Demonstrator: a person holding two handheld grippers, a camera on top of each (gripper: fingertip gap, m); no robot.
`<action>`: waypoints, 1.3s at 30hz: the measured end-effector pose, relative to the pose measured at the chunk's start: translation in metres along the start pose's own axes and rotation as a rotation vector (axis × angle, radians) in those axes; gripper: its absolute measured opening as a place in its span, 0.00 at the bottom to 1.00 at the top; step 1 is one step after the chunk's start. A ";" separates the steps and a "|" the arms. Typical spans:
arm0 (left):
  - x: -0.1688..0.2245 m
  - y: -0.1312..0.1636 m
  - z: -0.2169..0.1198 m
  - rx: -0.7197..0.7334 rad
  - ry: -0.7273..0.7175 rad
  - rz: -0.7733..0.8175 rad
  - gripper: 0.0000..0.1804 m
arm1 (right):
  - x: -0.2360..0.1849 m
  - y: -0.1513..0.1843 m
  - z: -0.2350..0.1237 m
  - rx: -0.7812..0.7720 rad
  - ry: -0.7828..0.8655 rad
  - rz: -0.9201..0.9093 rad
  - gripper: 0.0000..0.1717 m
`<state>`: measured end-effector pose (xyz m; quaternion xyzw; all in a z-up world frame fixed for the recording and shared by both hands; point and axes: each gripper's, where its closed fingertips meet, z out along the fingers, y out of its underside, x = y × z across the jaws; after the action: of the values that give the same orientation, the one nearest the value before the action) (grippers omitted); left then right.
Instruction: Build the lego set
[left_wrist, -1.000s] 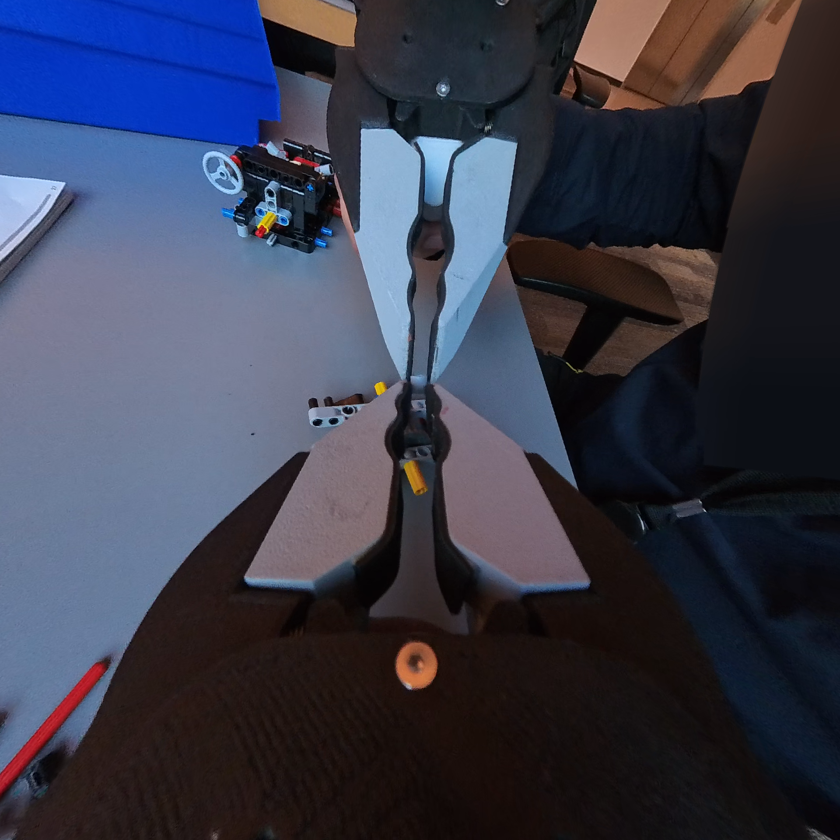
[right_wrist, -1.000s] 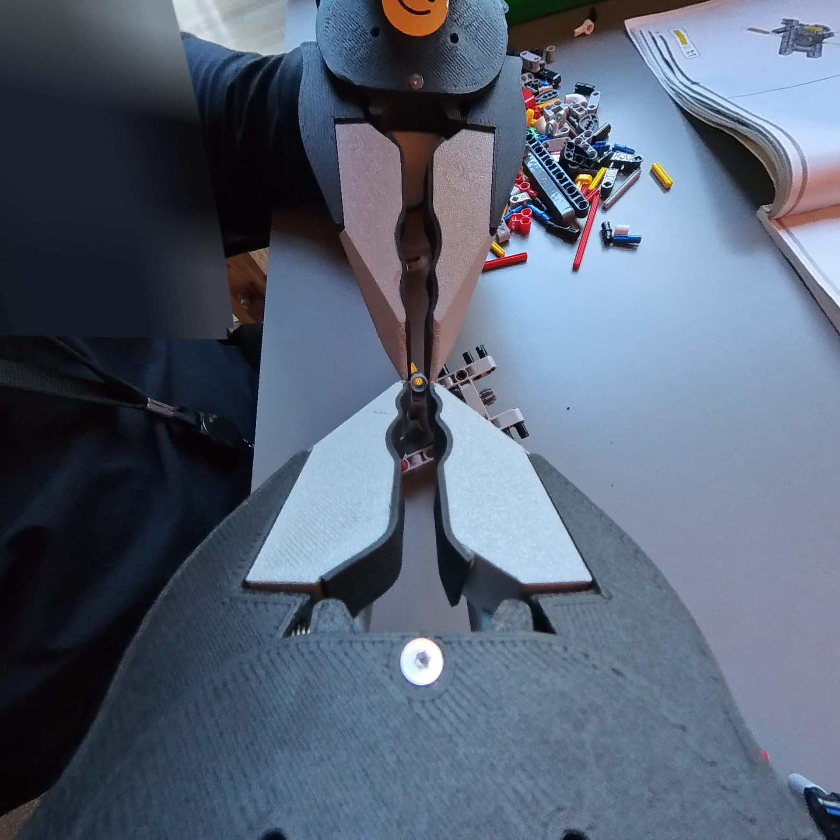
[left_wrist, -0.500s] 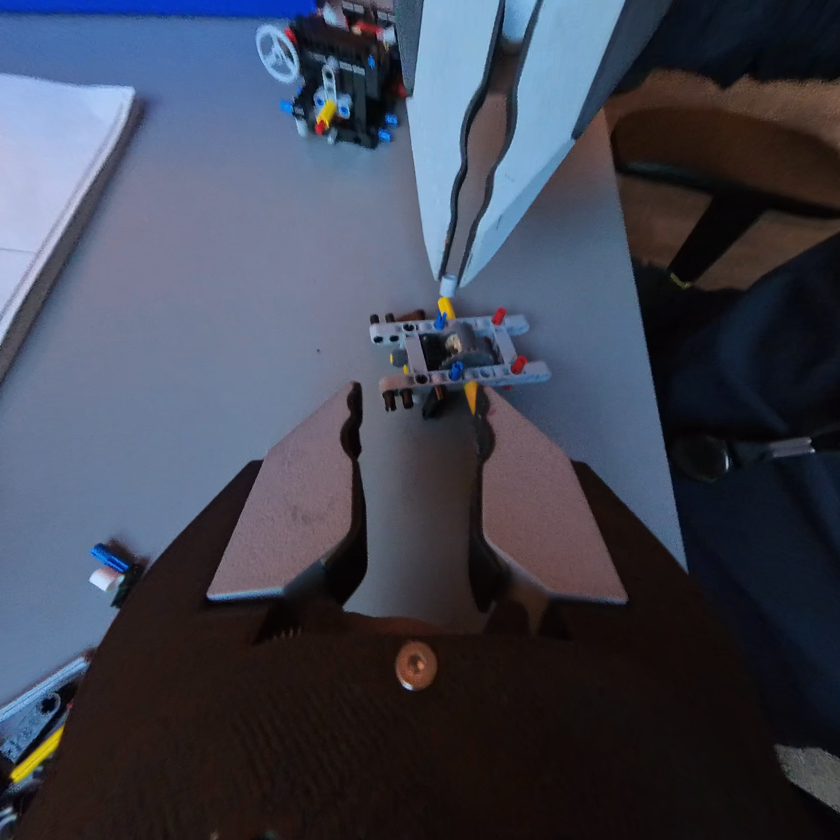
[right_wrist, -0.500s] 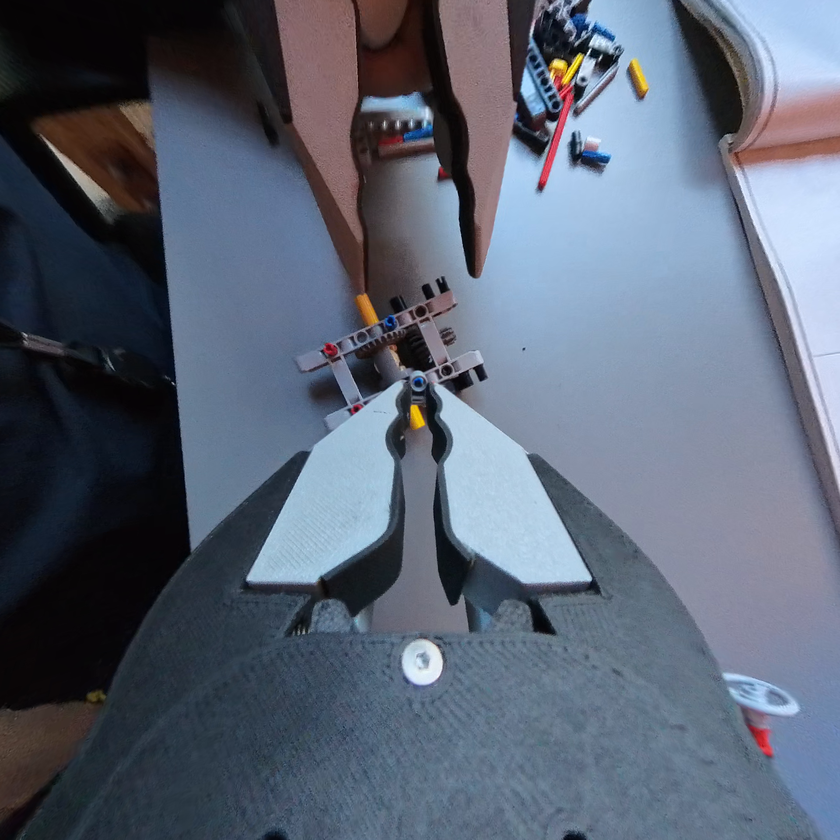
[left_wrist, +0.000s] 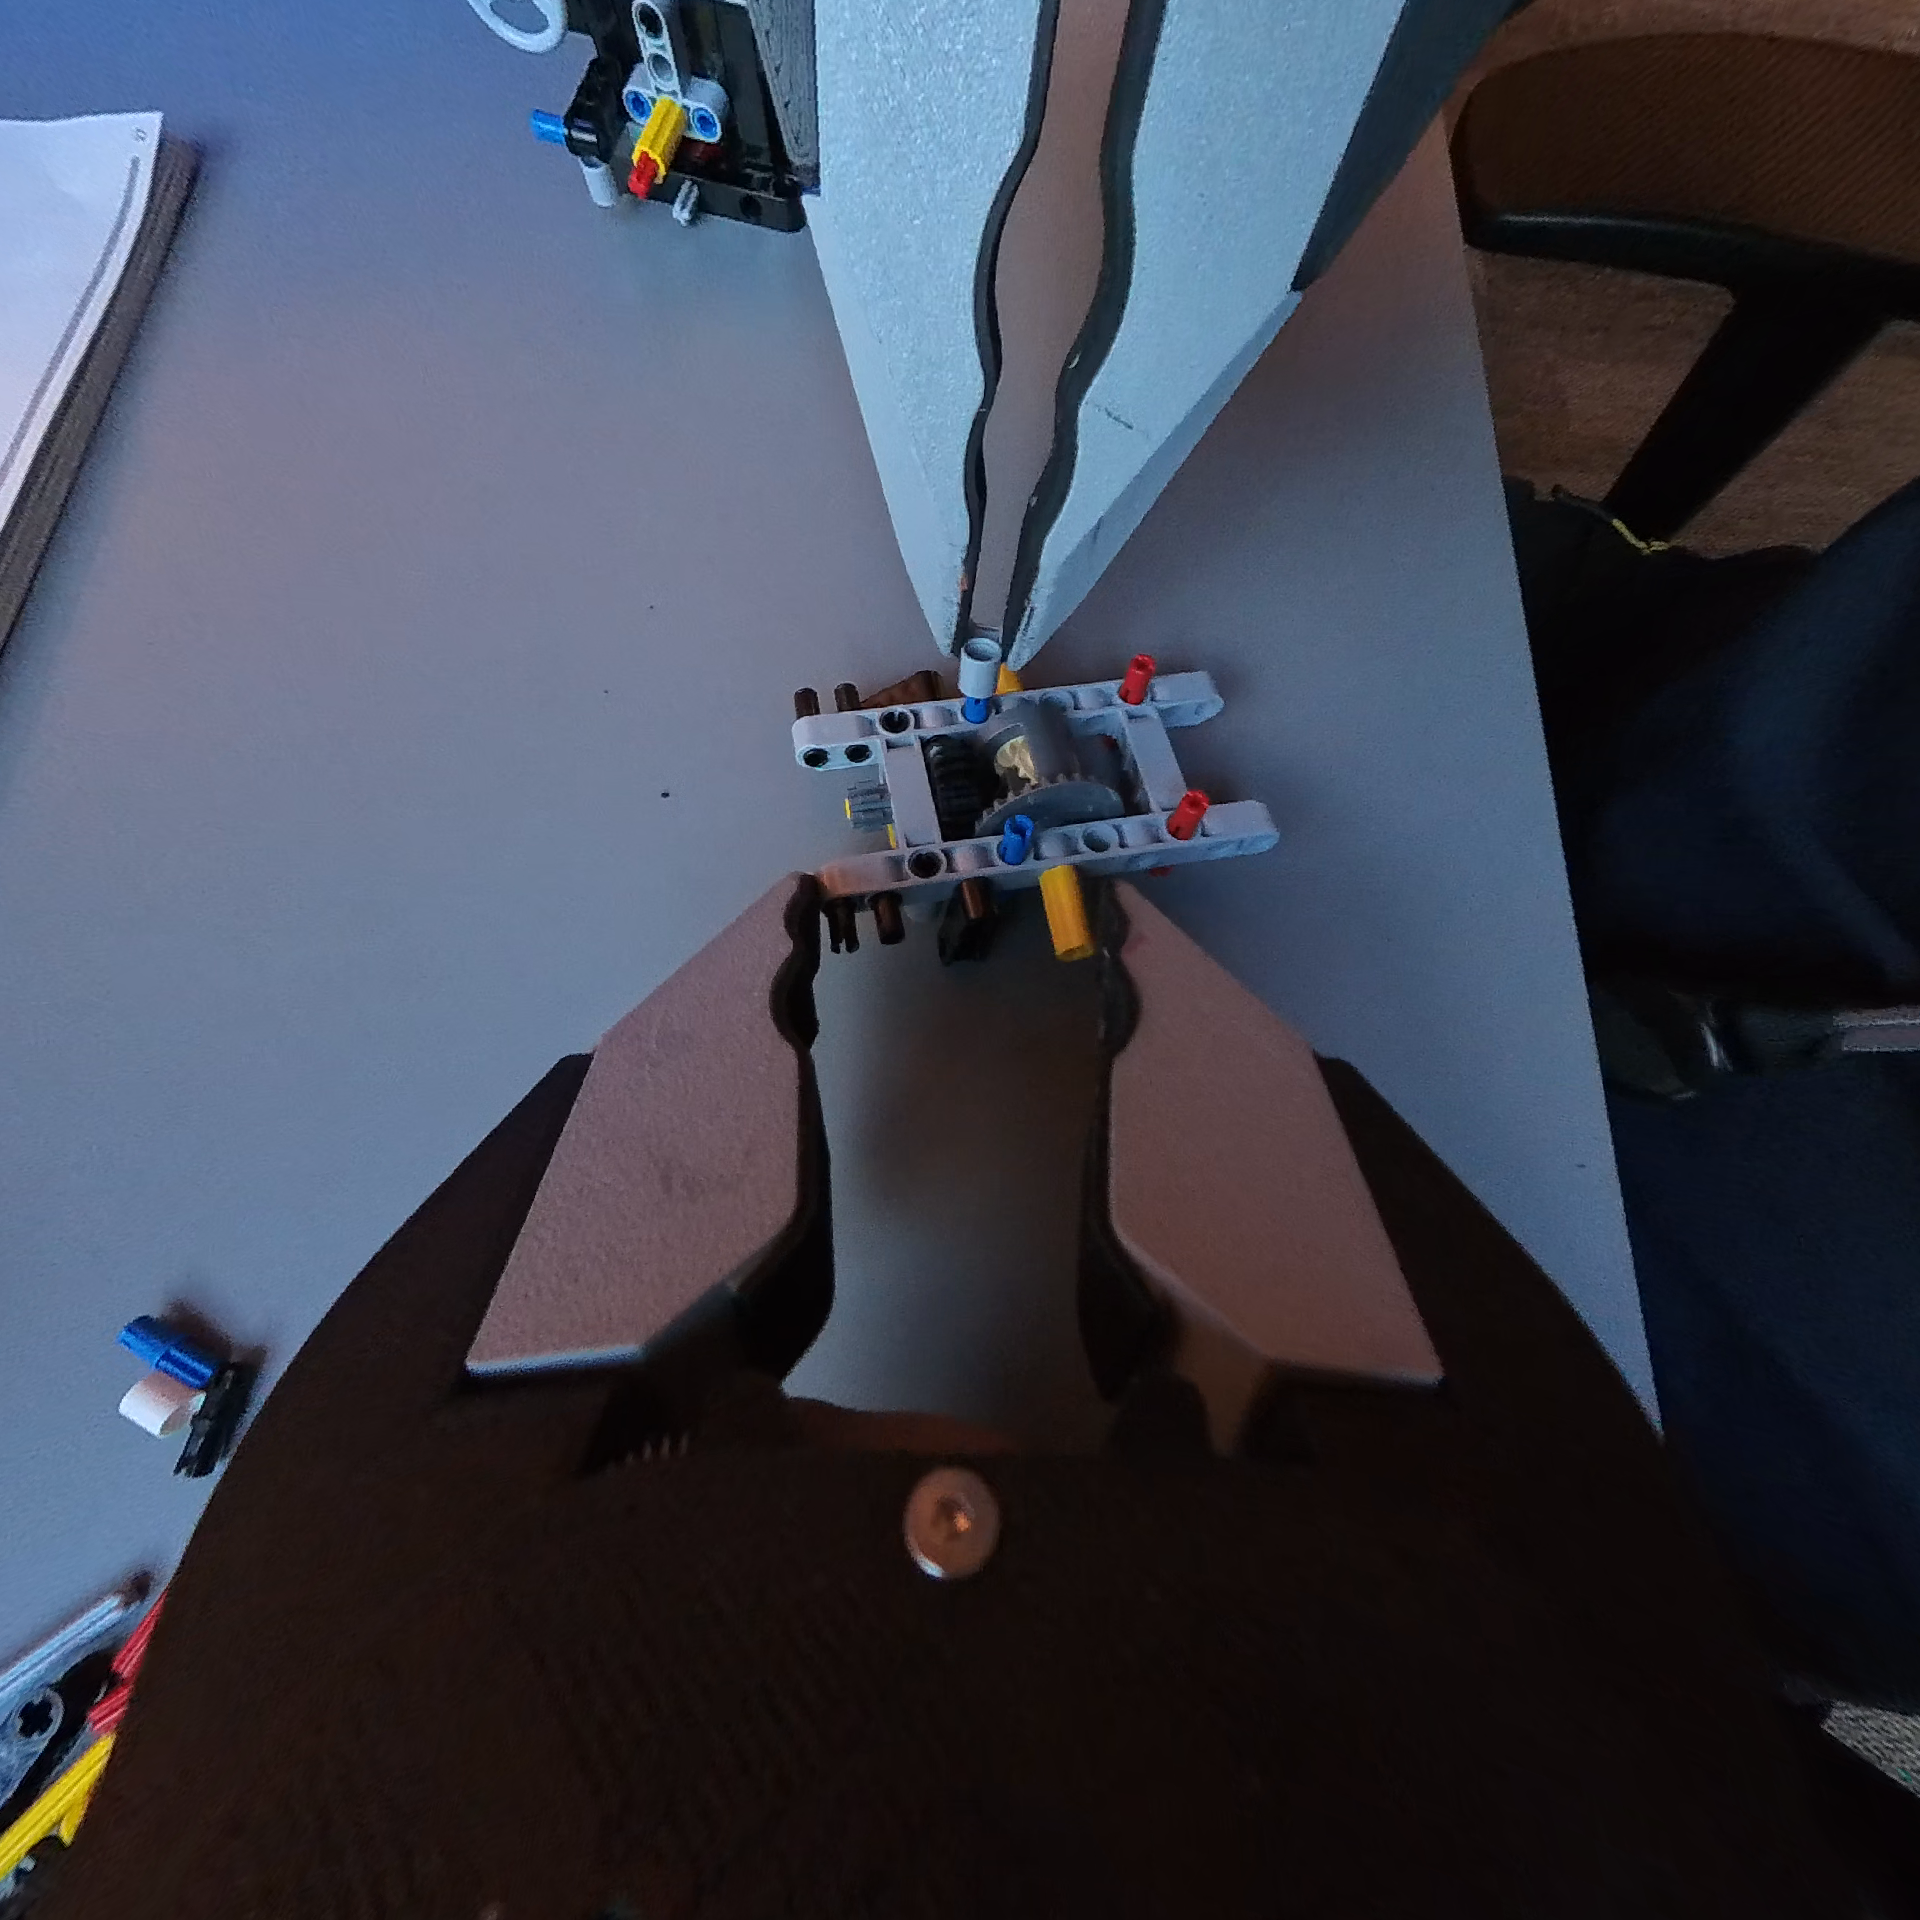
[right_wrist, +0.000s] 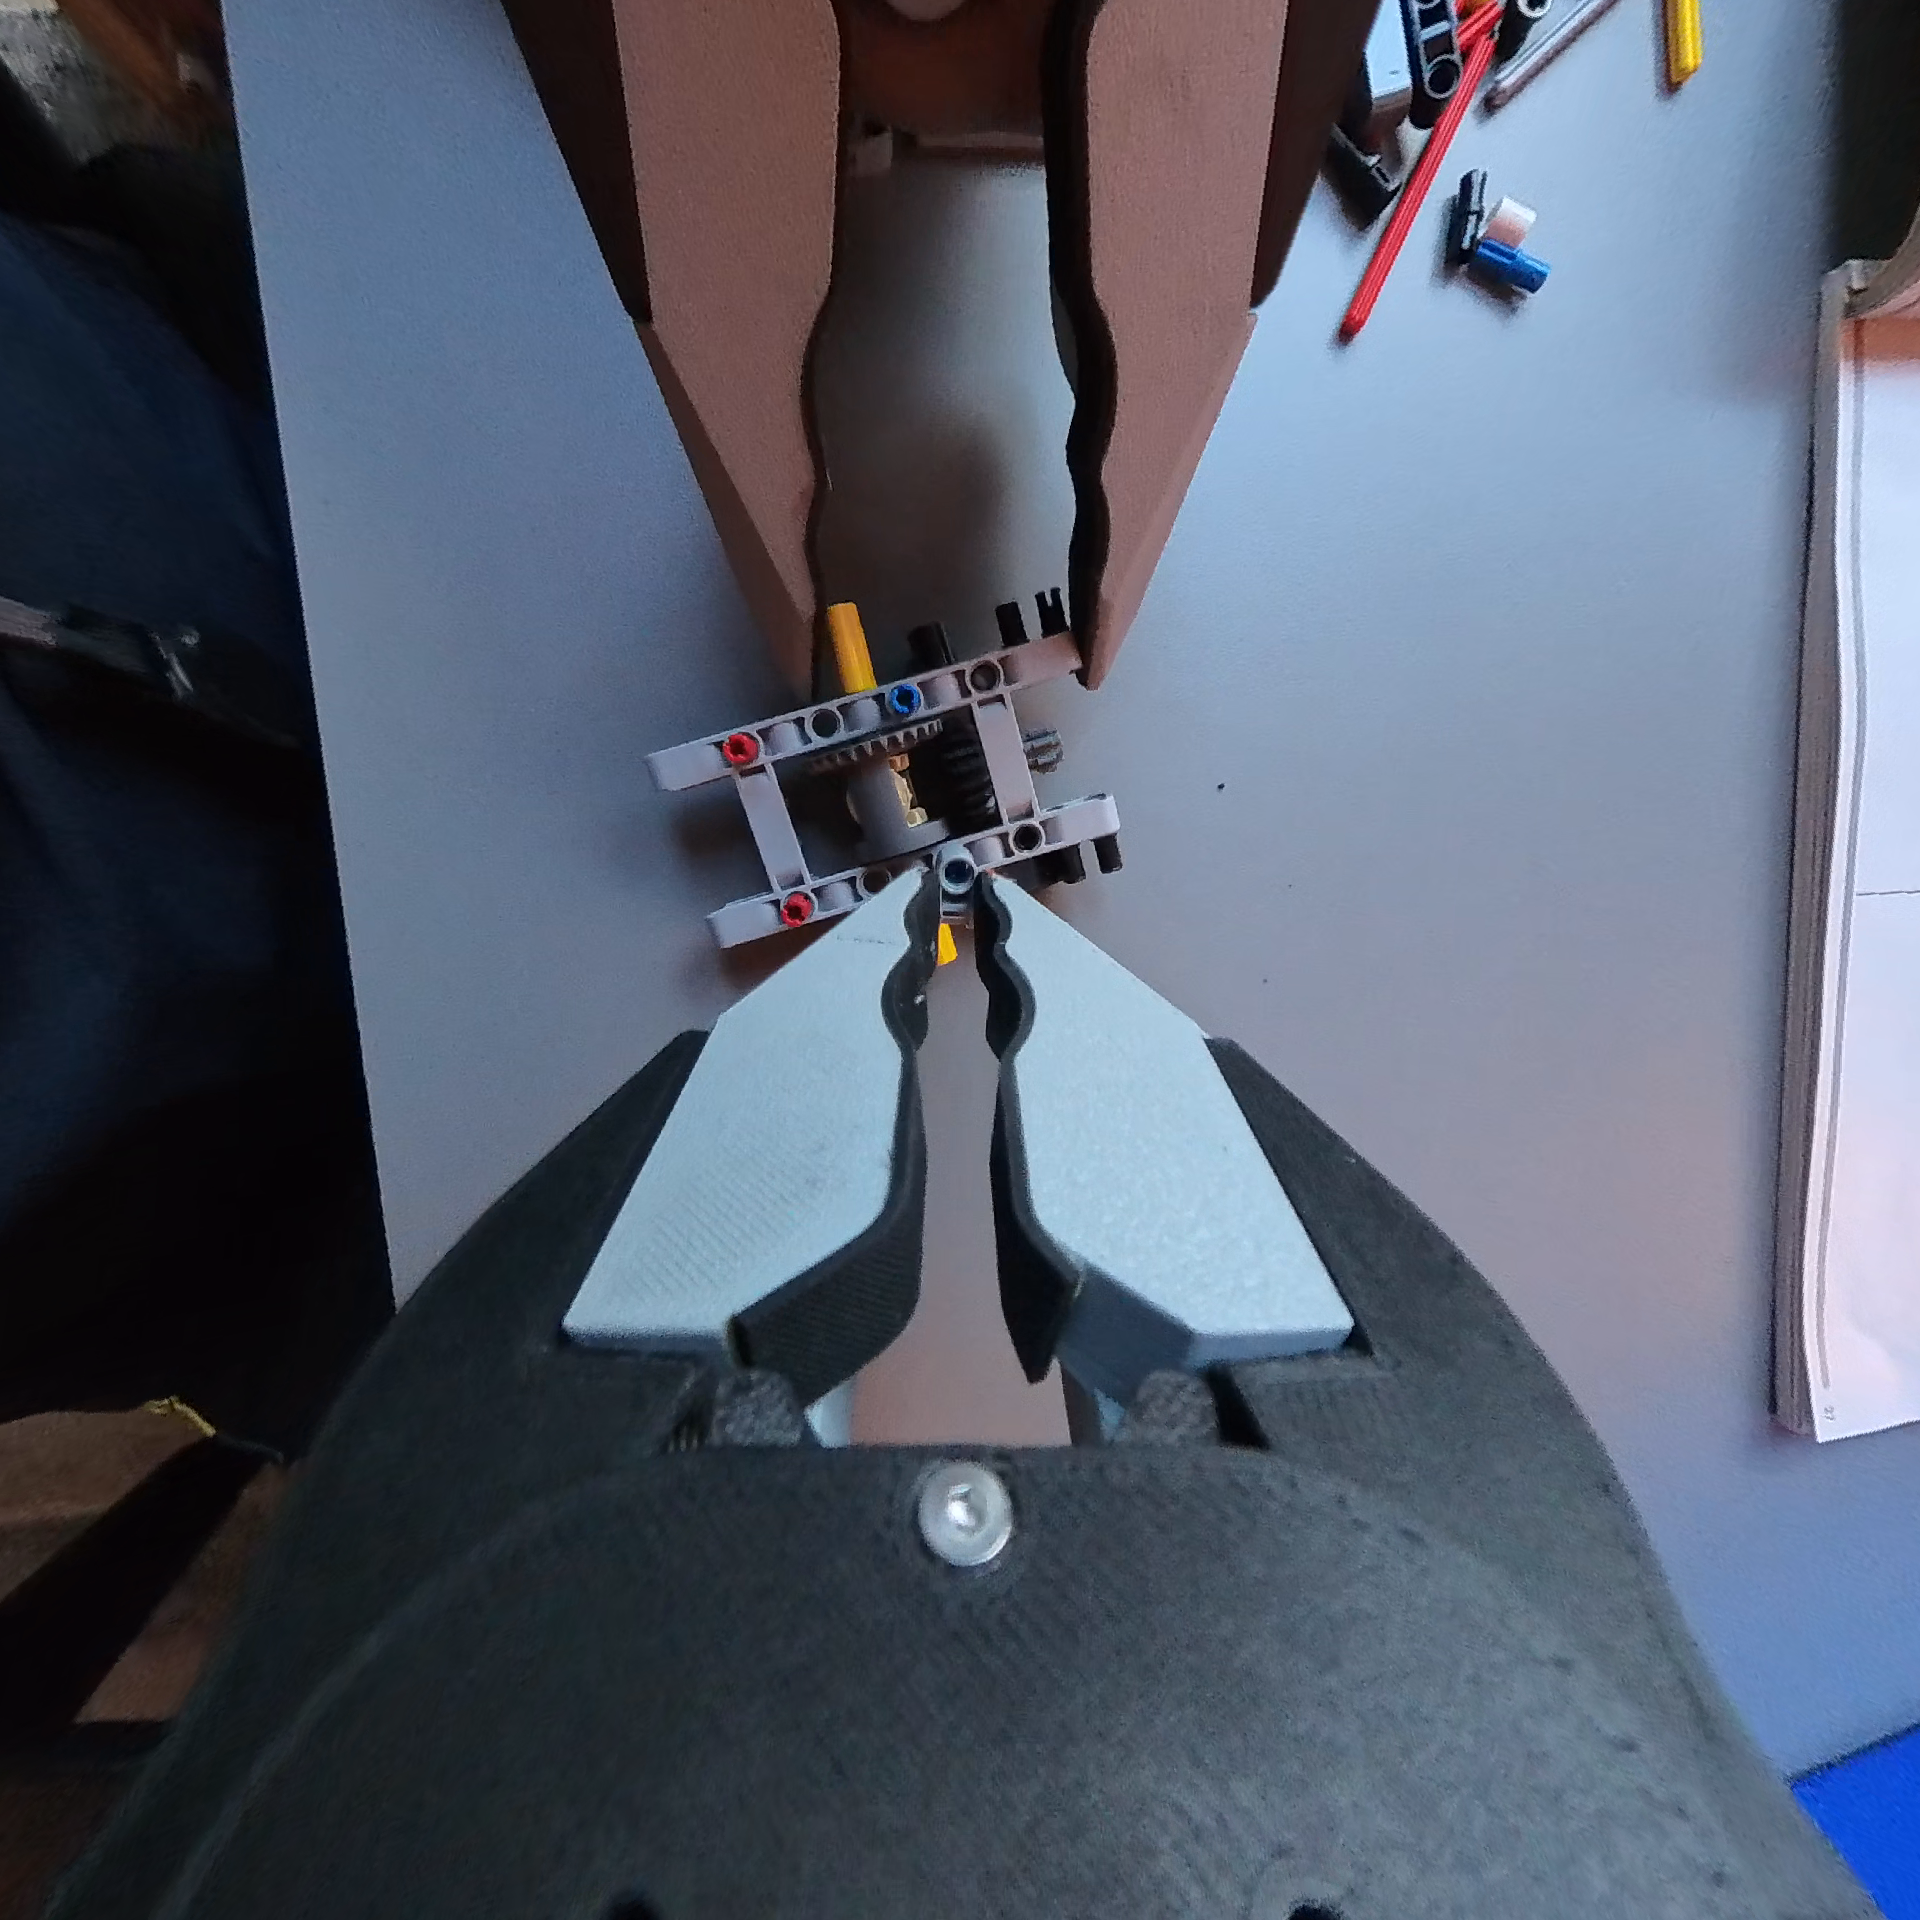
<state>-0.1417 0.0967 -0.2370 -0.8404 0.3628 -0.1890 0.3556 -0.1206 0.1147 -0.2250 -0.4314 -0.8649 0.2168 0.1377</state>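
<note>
A small grey beam frame with gears, red and blue pins and a yellow axle lies on the grey table. My left gripper is open. Its fingertips flank the frame's near side, the yellow axle and black pins without pressing on them. My right gripper is shut on a small light grey sleeve, held at a blue pin on the frame's near beam. The left wrist view shows that sleeve pinched at the right gripper's tips. The left gripper also shows open in the right wrist view.
A black built model stands at the far side. An open booklet lies beside the work spot. Loose parts and a red axle lie near it. The table edge and a chair are close by.
My left gripper opened and let go of the frame's yellow axle; the frame now lies on the table. Both grippers tipped down over it. The right gripper stayed shut on the sleeve.
</note>
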 end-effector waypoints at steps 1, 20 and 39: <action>0.000 0.000 0.000 0.001 0.001 0.000 0.28 | 0.000 0.000 0.000 -0.010 -0.003 -0.005 0.02; 0.000 0.000 0.001 0.007 -0.006 -0.016 0.27 | 0.000 0.004 0.000 -0.248 -0.071 -0.273 0.02; 0.001 0.000 0.001 0.007 -0.016 -0.033 0.27 | -0.001 0.007 0.006 -0.273 -0.109 -0.241 0.02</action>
<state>-0.1409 0.0966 -0.2375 -0.8464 0.3453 -0.1895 0.3584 -0.1180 0.1157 -0.2339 -0.3269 -0.9379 0.1022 0.0559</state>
